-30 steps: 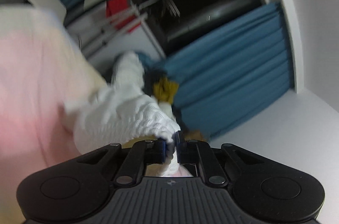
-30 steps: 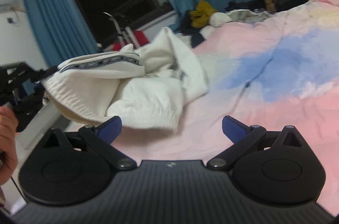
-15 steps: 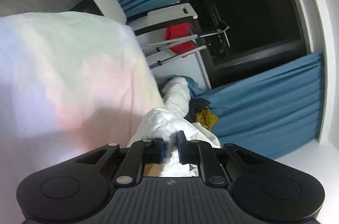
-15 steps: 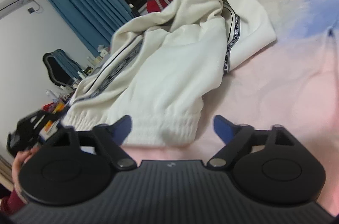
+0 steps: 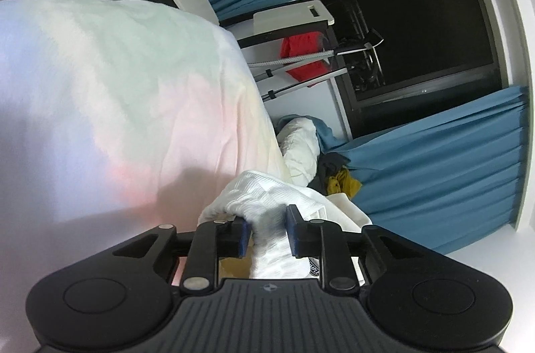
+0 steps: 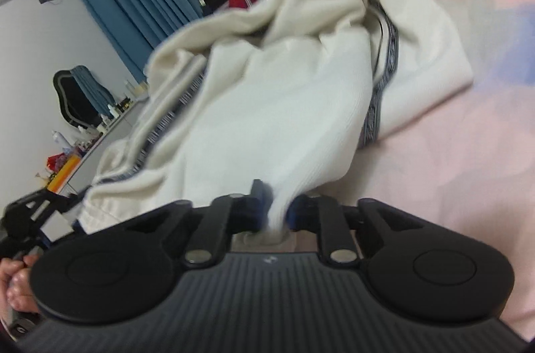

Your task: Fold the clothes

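Right wrist view shows my right gripper closing its jaws on a pinch of the white garment, the ribbed cloth already squeezed between the pads. The garment lies rumpled on the pink bed, its dark printed stripe twisted along one side, so it is far from flat. At the far left of this view my left gripper is visible at the garment's other end, with my hand on its handle.

From the left wrist, the left gripper has its jaws easing apart, with a bunched fold of the same garment sitting between the pads; the left pad seems to have lost contact (though the cloth hides the right pad's face, so I judge rather than see this).

The step, as I read it, is getting both ends held so I can spread the piece. To do it well I should keep the right pinch firm, re-take the left end at an edge rather than a wad, then draw the two apart until the stripe runs straight before laying it down.
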### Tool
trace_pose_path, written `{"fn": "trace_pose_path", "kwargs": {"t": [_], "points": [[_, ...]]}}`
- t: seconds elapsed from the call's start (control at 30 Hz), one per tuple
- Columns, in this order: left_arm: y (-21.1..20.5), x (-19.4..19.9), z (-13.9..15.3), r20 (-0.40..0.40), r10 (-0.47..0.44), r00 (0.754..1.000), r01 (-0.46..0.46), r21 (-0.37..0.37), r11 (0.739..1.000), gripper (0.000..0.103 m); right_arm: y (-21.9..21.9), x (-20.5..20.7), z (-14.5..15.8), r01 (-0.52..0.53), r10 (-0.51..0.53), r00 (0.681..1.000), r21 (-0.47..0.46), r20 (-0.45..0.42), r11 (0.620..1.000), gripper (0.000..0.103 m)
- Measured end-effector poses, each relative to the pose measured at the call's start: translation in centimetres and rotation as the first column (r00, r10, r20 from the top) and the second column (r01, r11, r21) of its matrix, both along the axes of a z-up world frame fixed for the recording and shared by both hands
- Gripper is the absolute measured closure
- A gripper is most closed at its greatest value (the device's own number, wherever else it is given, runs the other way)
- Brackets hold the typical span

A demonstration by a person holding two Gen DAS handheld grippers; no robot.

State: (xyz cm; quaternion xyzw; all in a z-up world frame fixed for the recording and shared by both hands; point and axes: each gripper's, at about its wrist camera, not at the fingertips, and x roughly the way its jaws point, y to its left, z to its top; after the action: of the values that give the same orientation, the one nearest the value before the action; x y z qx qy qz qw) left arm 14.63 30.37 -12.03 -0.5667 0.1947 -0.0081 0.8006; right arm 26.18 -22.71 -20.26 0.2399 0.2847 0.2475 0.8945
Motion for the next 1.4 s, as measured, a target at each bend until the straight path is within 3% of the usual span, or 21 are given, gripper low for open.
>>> {"fn": "trace_pose_path", "kwargs": {"t": [0.03, 0.1, 0.2, 0.33, 0.43, 0.6, 0.67, 0.77, 1.03, 1.13, 1.23, 1.33, 1.4], "points": [[-0.1, -0.1, -0.1, -0.001, -0.003, 1.000, 0.003, -0.014, 1.000, 0.072, -0.2, -0.5, 0.6, 0.009, -0.009, 1.000, 0.005, 0.018, 1.000, 0.092], [-0.3, -0.3, -0.3, -0.004, -0.019, 1.000, 0.018, -0.048, 0.999, 0.056, -0.6, -1.9, 2.1, 0.014, -0.015, 0.999, 0.030, 0.049, 0.999, 0.095], [-1.1, -0.7, -0.5, -0.029, -0.065, 0.997, 0.063, -0.066, 0.996, 0.047, -0.7, -4.6, 4.6, -0.003, -0.001, 0.994, 0.042, 0.107, 0.999, 0.096], [-2.0, -1.9, -0.5, -0.061, -0.063, 0.996, 0.058, -0.083, 0.995, 0.031, -0.3, -8.6, 7.3, -0.058, 0.053, 0.988, 0.026, 0.145, 0.998, 0.096], [-2.6, -3.2, -1.0, -0.108, -0.070, 0.992, 0.056, -0.129, 0.990, 0.029, 0.1, -10.8, 7.3, -0.071, 0.073, 0.992, -0.022, 0.102, 0.997, 0.096], [-4.2, -4.9, -1.6, -0.172, -0.054, 0.984, 0.034, -0.119, 0.992, 0.029, 1.0, -10.8, 4.3, -0.051, 0.044, 0.997, -0.127, -0.061, 0.991, 0.096], [-4.8, -5.5, -1.7, -0.183, -0.056, 0.982, 0.033, -0.121, 0.992, 0.029, 0.8, -9.7, 3.1, -0.030, 0.017, 0.994, -0.123, -0.106, 0.992, 0.096], [-5.8, -6.1, -1.9, -0.184, -0.056, 0.981, 0.033, -0.127, 0.991, 0.029, -0.2, -9.2, 2.9, -0.018, 0.011, 0.989, -0.041, -0.147, 0.999, 0.096], [-7.9, -3.9, -3.6, -0.207, -0.074, 0.976, 0.055, -0.096, 0.994, 0.029, 0.2, -8.9, 2.9, -0.012, 0.009, 0.988, -0.016, -0.156, 1.000, 0.096], [-8.8, -2.5, -3.9, -0.220, -0.083, 0.972, 0.078, -0.033, 0.996, 0.031, 0.0, -8.8, 2.6, 0.001, -0.002, 0.987, -0.004, -0.161, 1.000, 0.096], [-9.2, -1.2, -3.5, -0.183, -0.084, 0.980, 0.084, -0.003, 0.996, 0.035, -0.2, -8.9, 2.7, 0.001, -0.001, 0.988, 0.000, -0.155, 1.000, 0.096], [-9.4, -0.2, -2.9, -0.137, -0.082, 0.987, 0.085, 0.014, 0.996, 0.054, -0.2, -9.2, 2.7, -0.005, 0.004, 0.988, -0.002, -0.152, 1.000, 0.096], [-9.3, 0.4, -2.3, -0.105, -0.083, 0.991, 0.086, 0.029, 0.996, 0.081, -0.2, -9.3, 2.6, -0.010, 0.009, 0.988, 0.000, -0.151, 1.000, 0.096]]}}
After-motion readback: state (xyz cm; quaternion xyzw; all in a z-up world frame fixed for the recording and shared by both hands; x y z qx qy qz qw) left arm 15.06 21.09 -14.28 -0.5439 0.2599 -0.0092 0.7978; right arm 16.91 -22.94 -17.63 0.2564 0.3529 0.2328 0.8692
